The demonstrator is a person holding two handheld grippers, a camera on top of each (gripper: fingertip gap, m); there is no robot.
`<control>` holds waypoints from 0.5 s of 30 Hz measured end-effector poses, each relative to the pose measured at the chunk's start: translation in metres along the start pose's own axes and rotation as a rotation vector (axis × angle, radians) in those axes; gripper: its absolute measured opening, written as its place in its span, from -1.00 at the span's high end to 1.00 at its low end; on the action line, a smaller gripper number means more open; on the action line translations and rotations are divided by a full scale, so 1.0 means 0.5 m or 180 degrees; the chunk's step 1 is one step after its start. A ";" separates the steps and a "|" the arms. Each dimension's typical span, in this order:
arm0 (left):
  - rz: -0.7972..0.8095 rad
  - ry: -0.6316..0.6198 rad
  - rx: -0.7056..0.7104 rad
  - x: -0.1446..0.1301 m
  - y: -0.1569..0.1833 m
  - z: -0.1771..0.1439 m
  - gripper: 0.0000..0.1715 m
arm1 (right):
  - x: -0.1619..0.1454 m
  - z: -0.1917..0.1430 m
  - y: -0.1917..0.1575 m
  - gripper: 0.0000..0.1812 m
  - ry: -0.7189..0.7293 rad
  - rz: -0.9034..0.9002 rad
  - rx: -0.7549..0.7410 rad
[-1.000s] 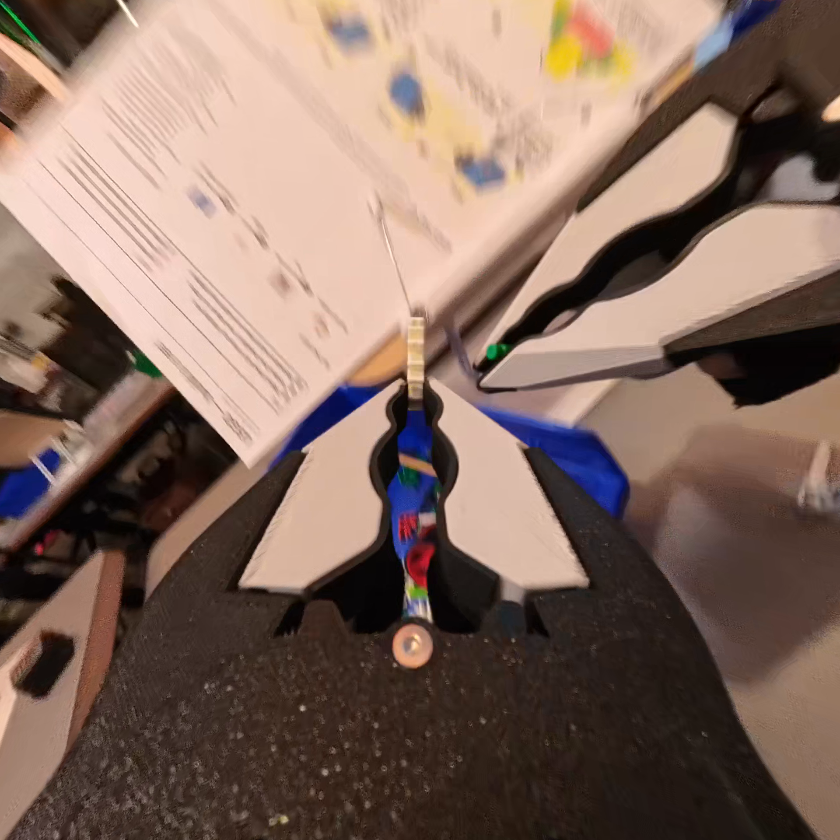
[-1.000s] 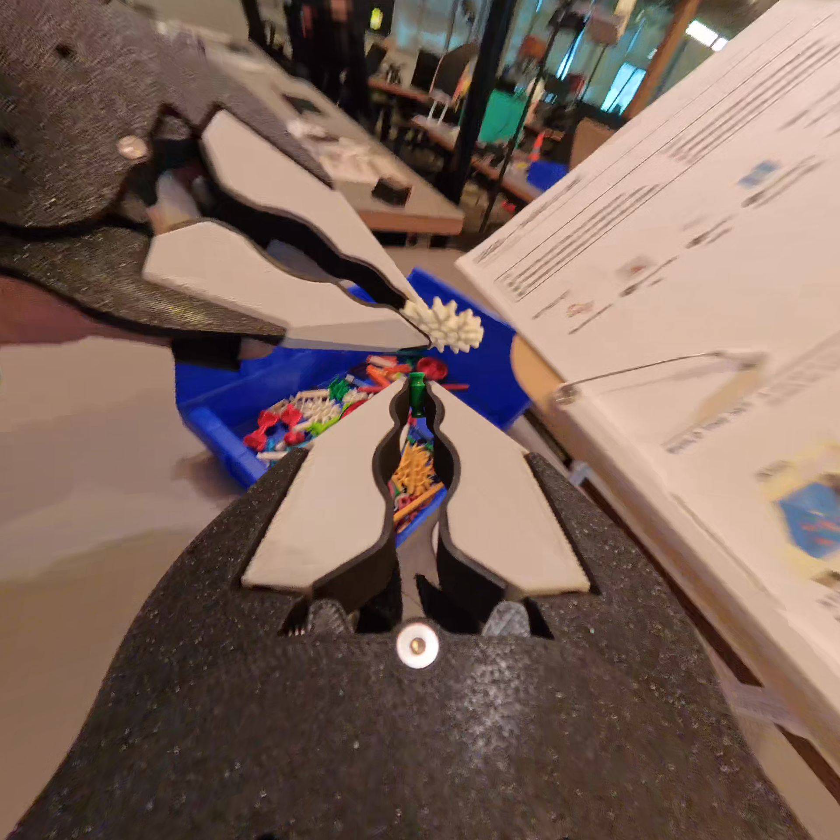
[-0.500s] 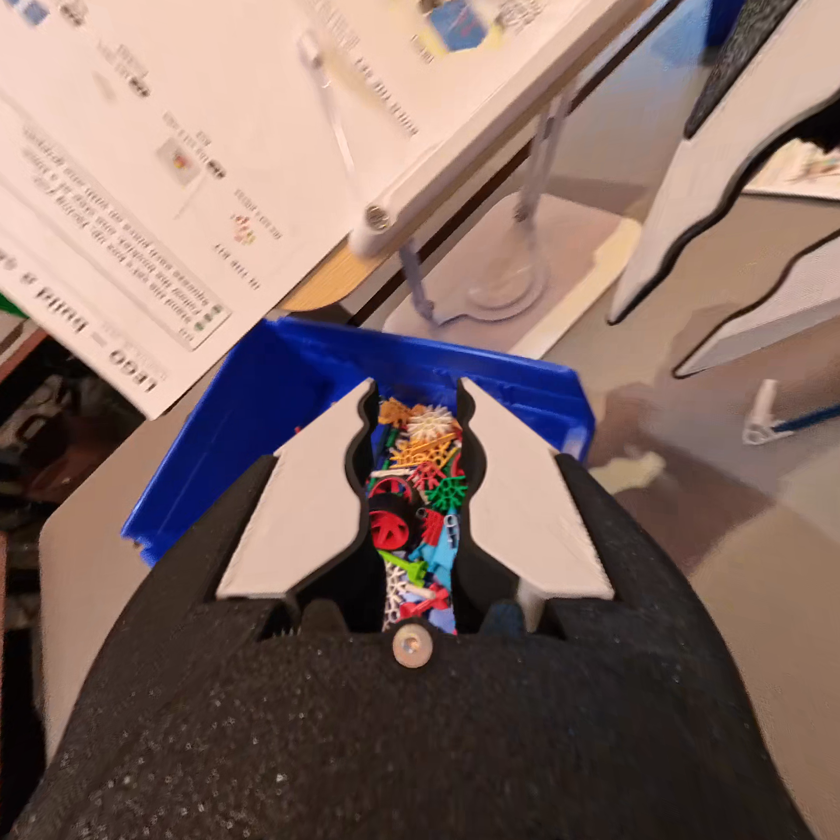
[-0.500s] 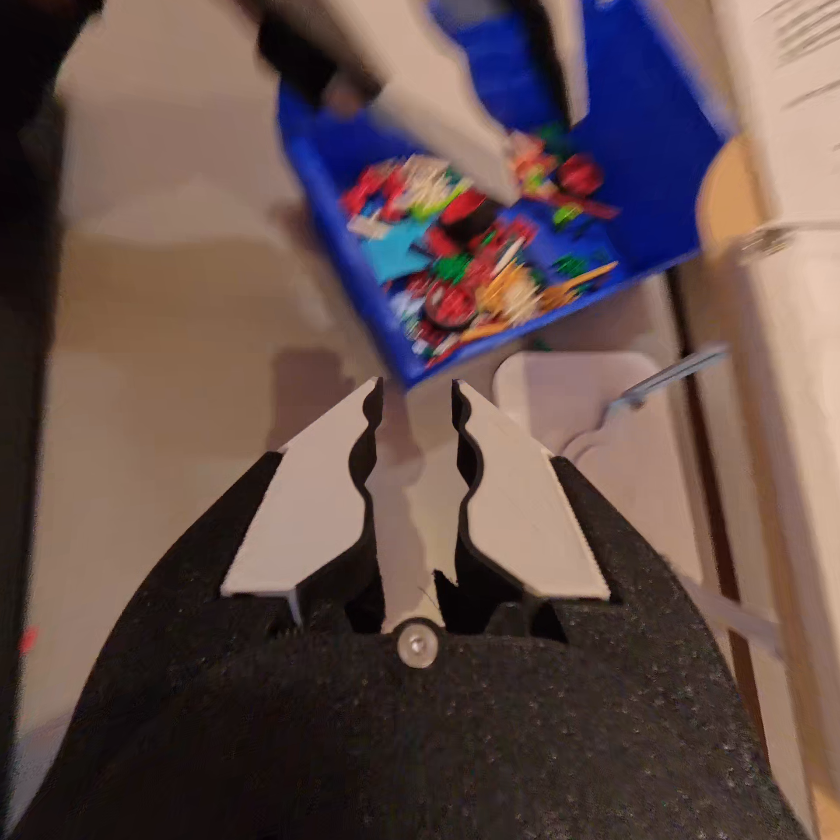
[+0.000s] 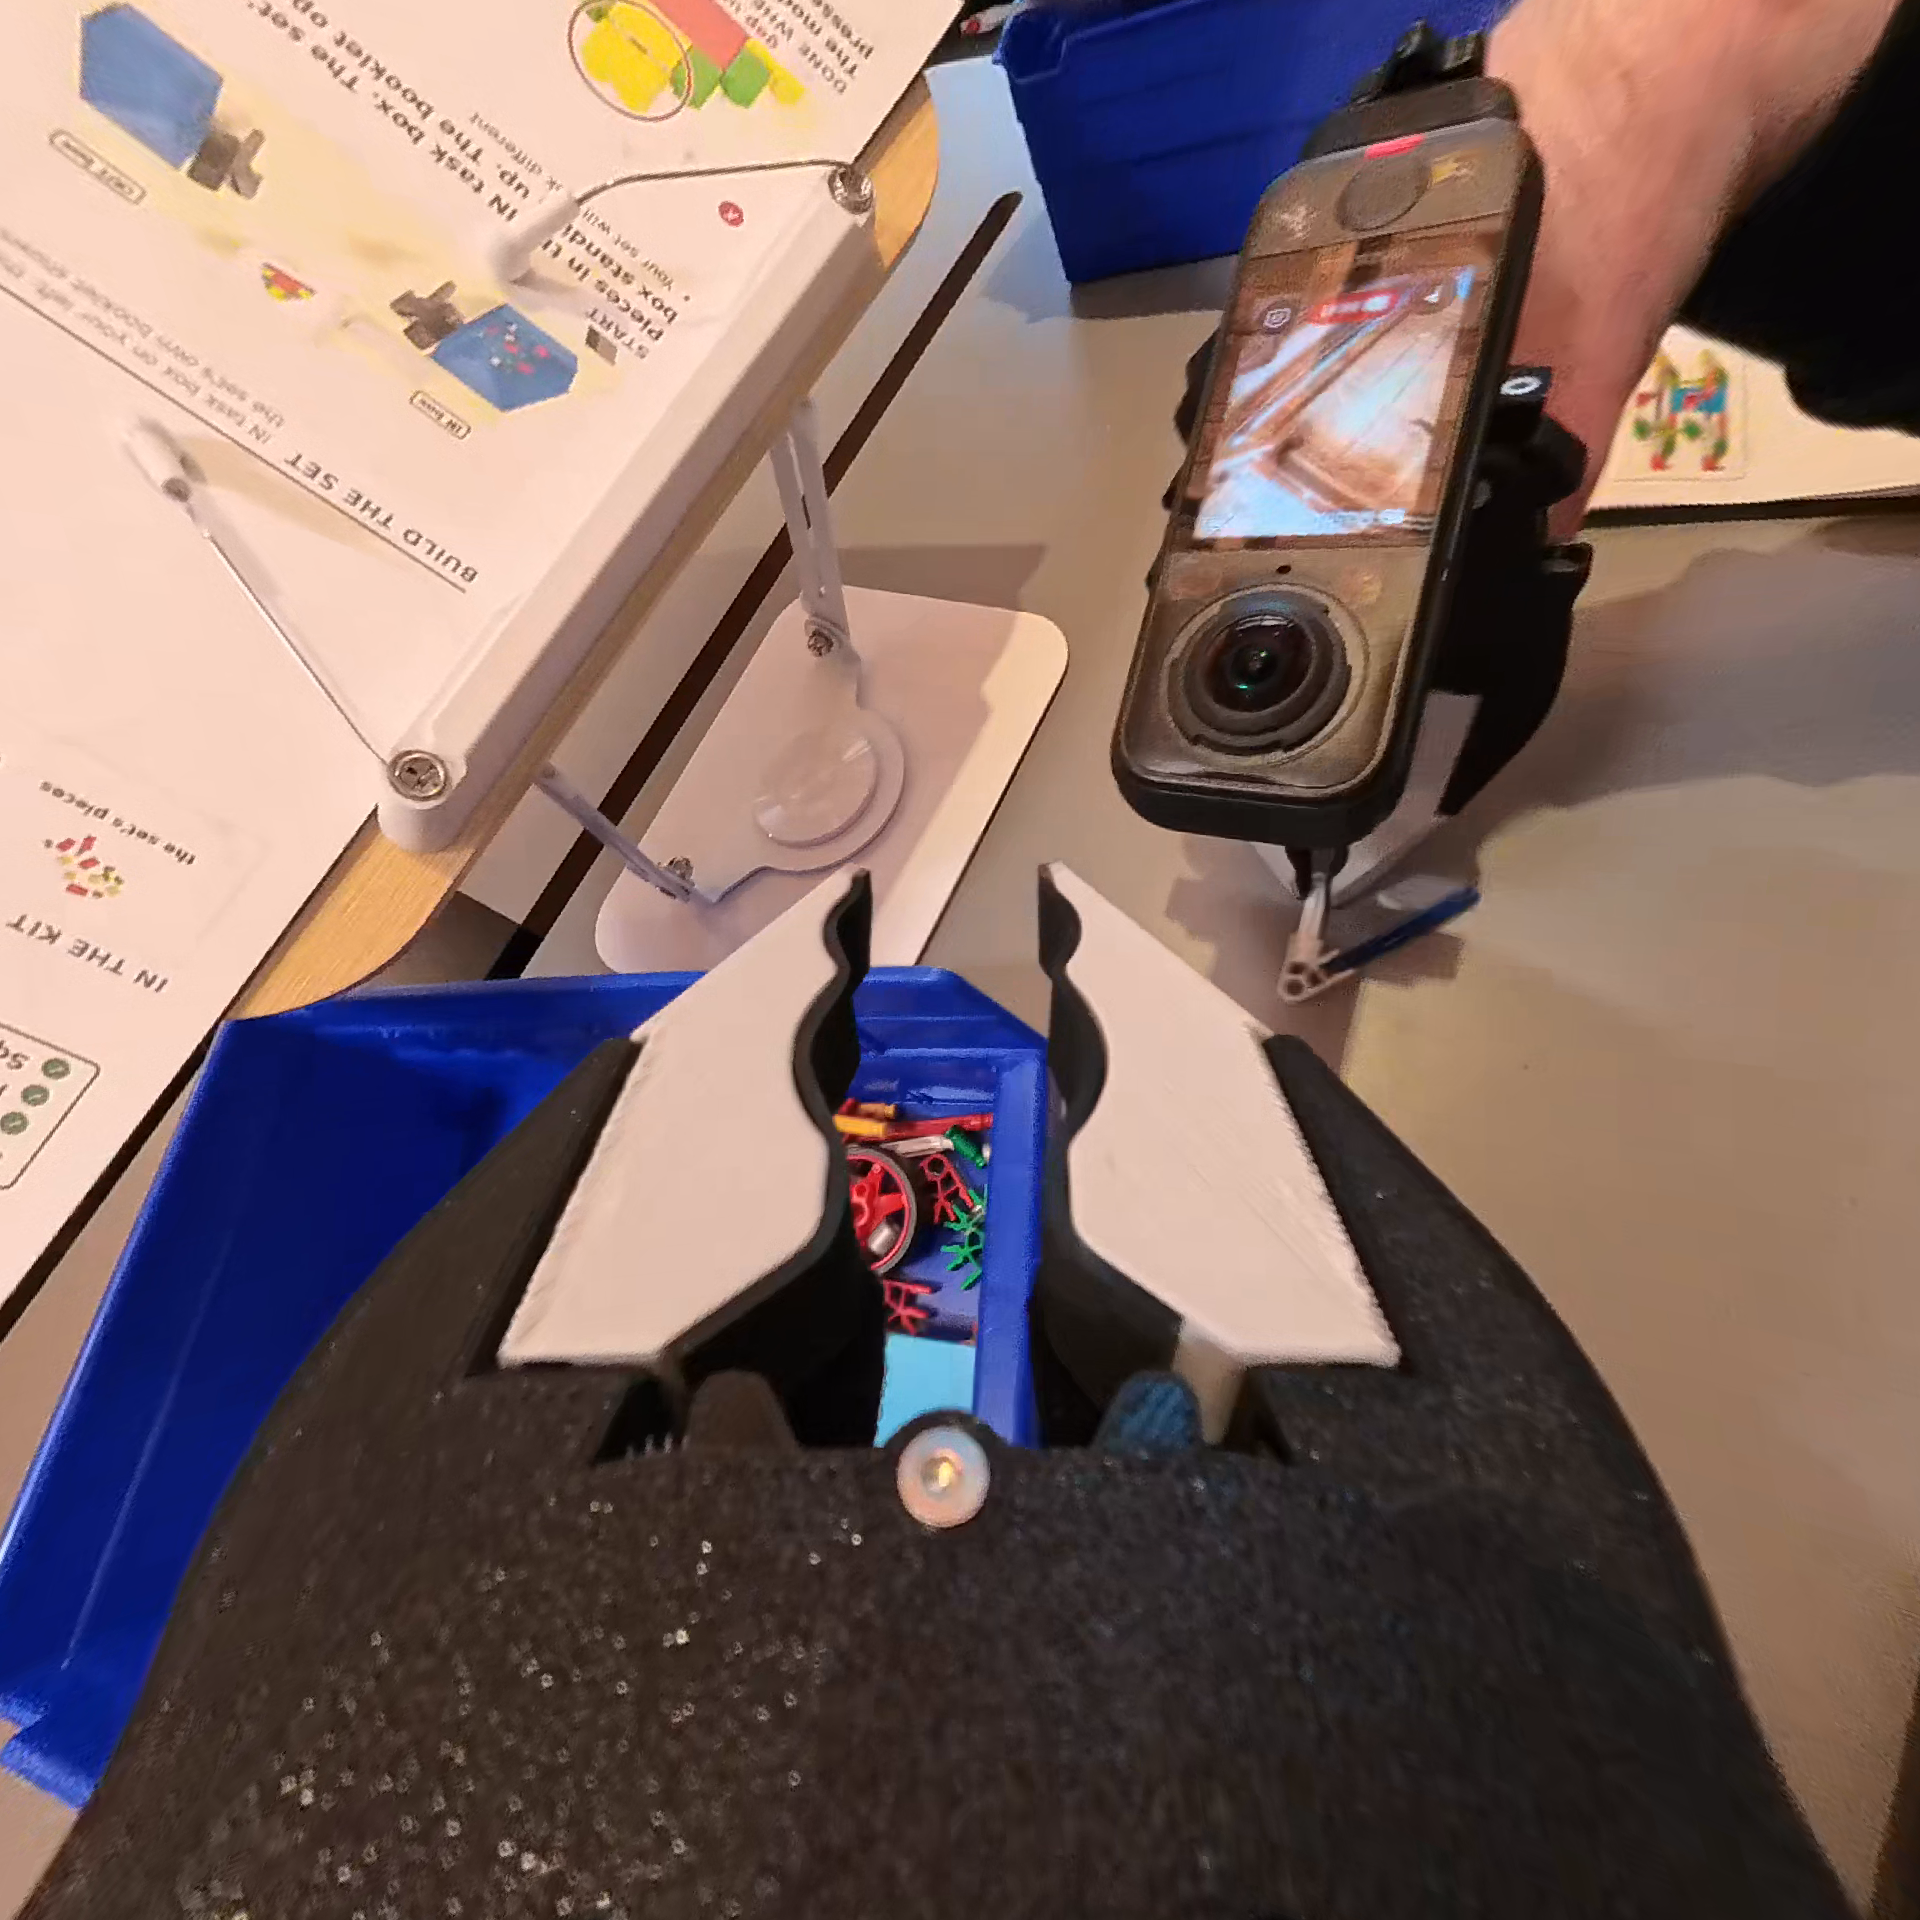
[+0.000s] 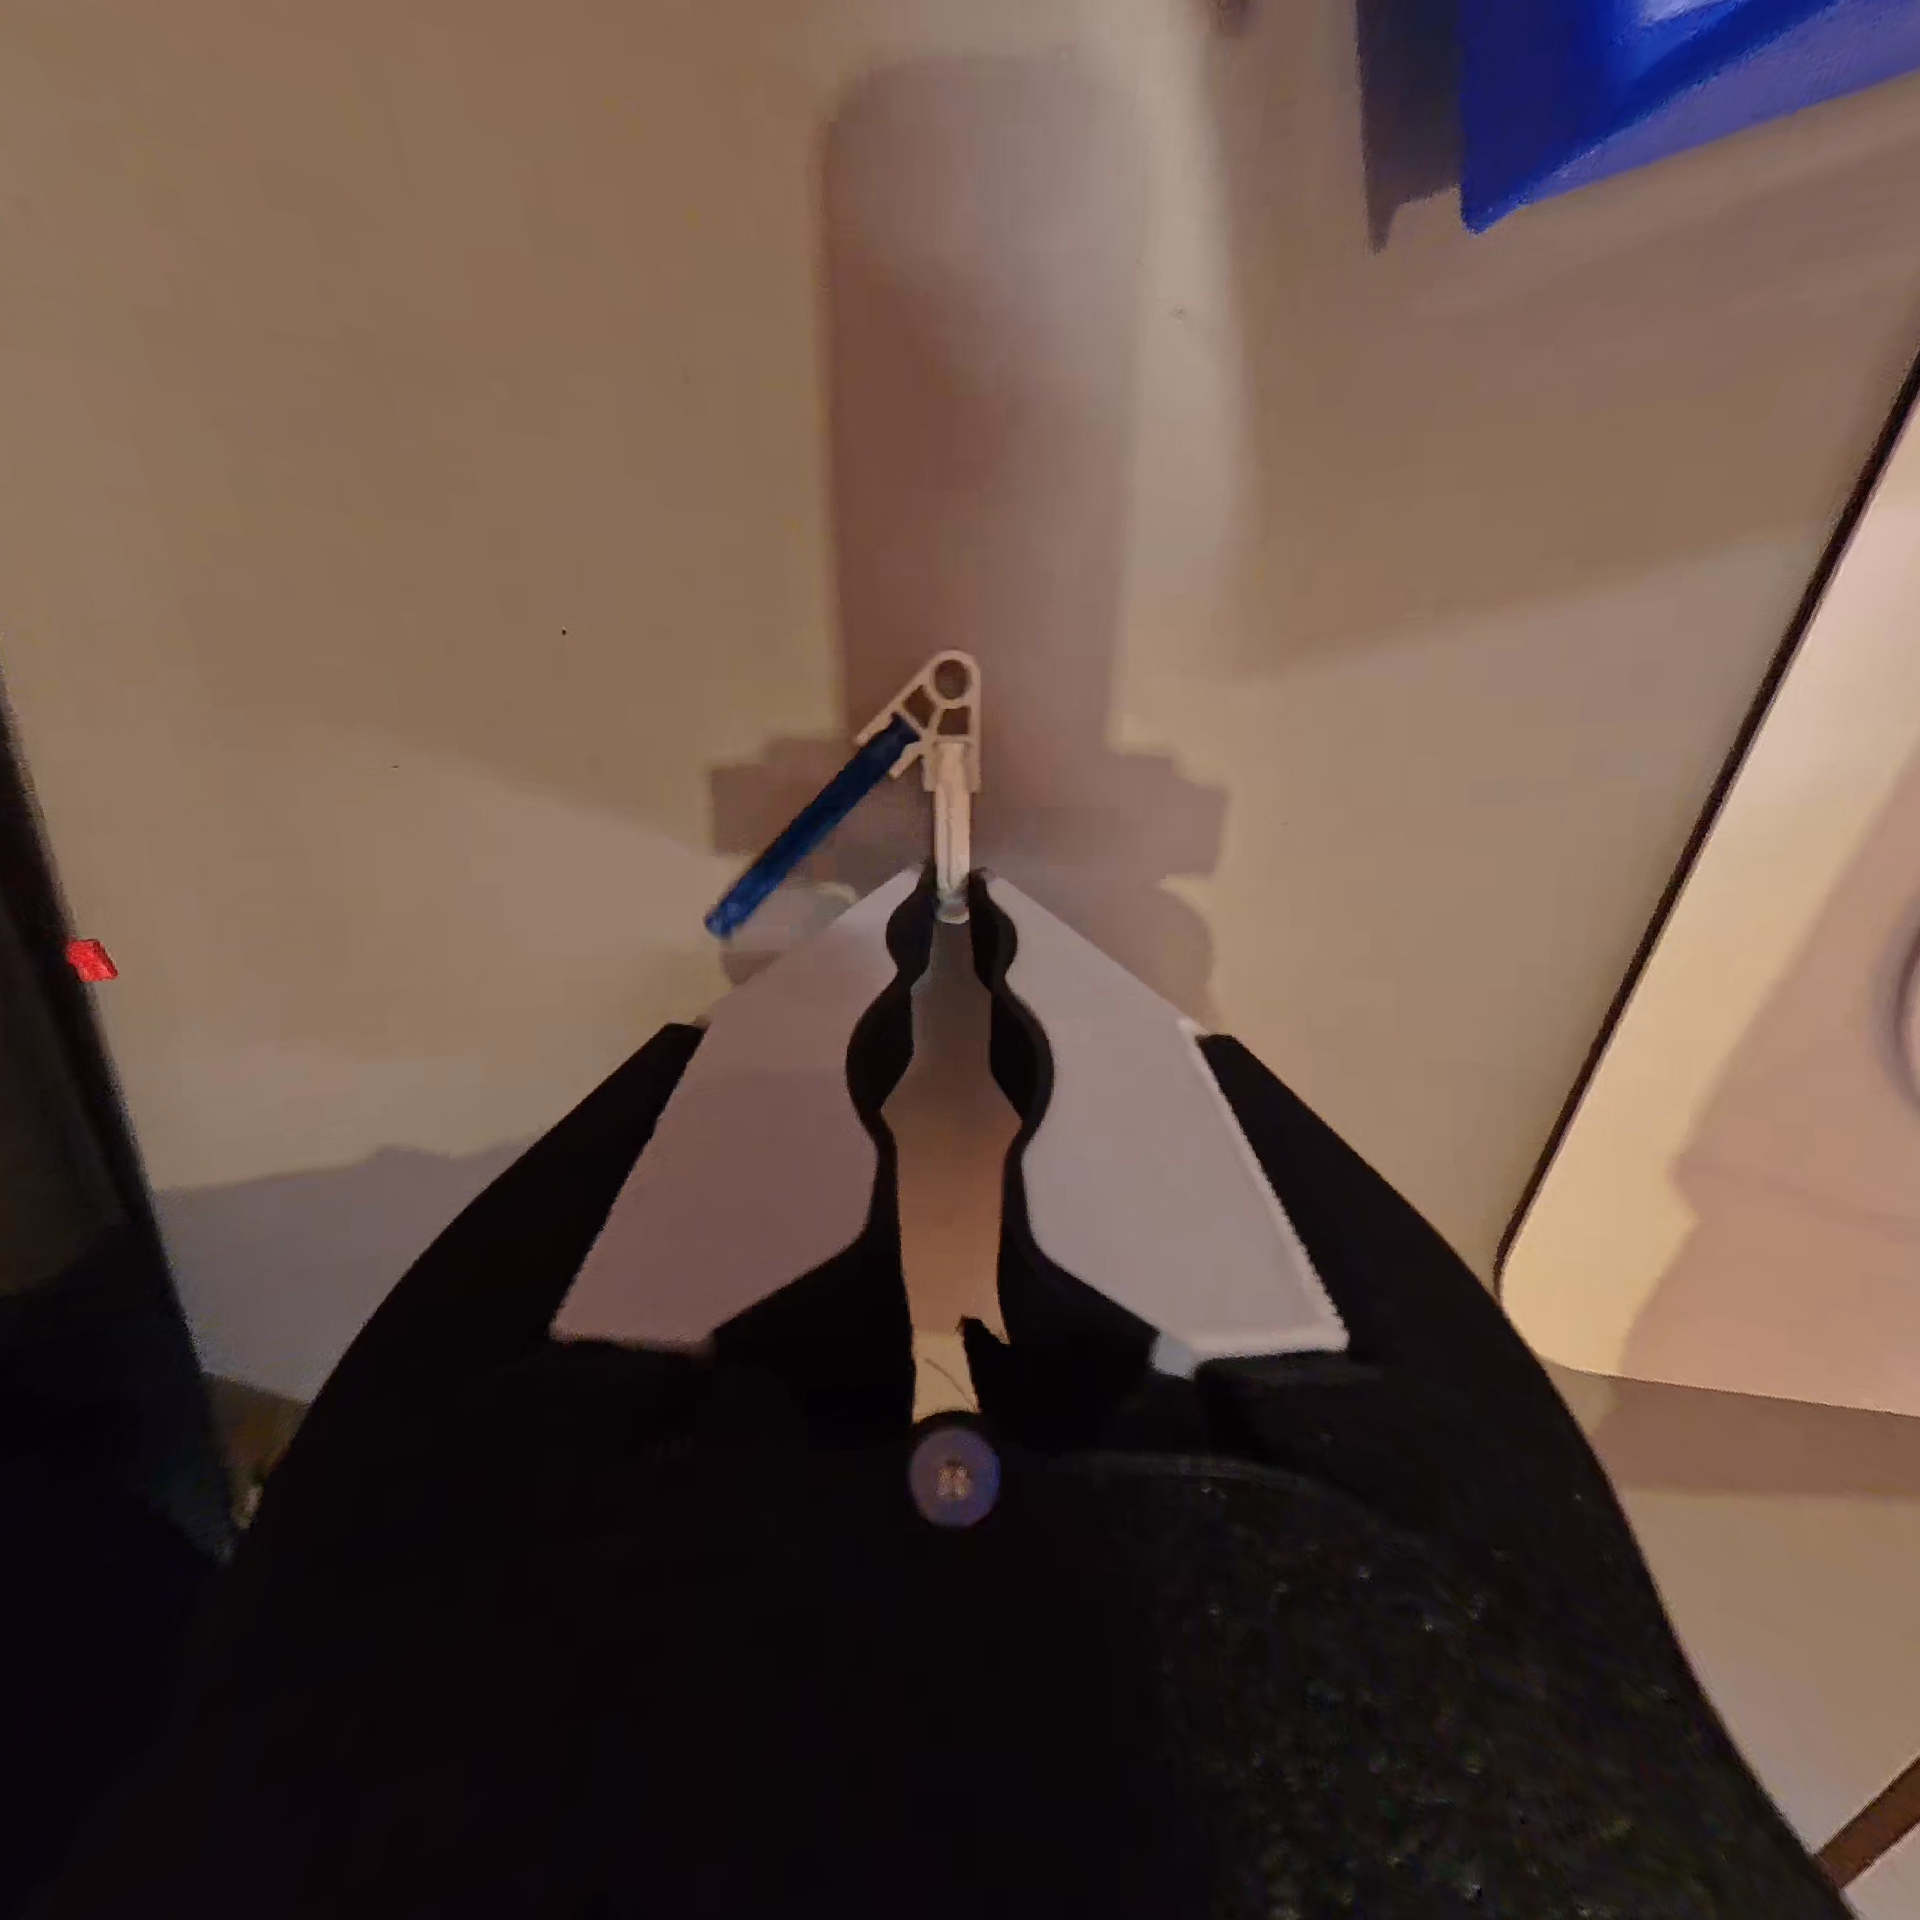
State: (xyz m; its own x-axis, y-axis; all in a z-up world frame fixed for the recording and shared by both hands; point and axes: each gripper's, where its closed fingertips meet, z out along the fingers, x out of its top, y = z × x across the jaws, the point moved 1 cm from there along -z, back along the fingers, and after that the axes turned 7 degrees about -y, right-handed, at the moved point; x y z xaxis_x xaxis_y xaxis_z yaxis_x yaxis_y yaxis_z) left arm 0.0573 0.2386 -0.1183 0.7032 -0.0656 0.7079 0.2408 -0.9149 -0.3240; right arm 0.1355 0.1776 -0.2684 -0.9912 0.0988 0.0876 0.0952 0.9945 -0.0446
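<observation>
Two grippers: left gripper (image 5: 948,904) spread over blue bin (image 5: 312,1164); right gripper (image 6: 948,883) apparently pinching white rod (image 6: 950,821).

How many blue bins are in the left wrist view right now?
2. One blue bin sits directly under the open left gripper, holding small coloured pieces. A second blue bin sits at the top, behind the paper stand, partly cut off. Others may be hidden.

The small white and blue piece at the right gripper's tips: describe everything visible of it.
The small piece looks like hard plastic: a white angled connector with a round hole at its top, a short white rod and a blue rod plugged into it, spreading apart. It lies low over the beige table. The right gripper is shut on the white rod's end; the blue rod's end is free.
</observation>
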 end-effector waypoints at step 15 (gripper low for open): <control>-0.0693 0.0615 -0.0912 0.061 0.046 0.015 0.57 | 0.039 -0.305 0.071 0.96 0.1149 -0.0366 -0.2151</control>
State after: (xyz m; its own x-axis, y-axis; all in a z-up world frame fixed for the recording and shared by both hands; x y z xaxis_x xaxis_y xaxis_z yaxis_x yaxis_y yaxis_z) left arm 0.0896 0.2185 -0.1089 0.5111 0.0932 0.8544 0.1549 -0.9878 0.0152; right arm 0.1335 0.2201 -0.1166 -0.9181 -0.1160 0.3790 0.1437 0.7937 0.5911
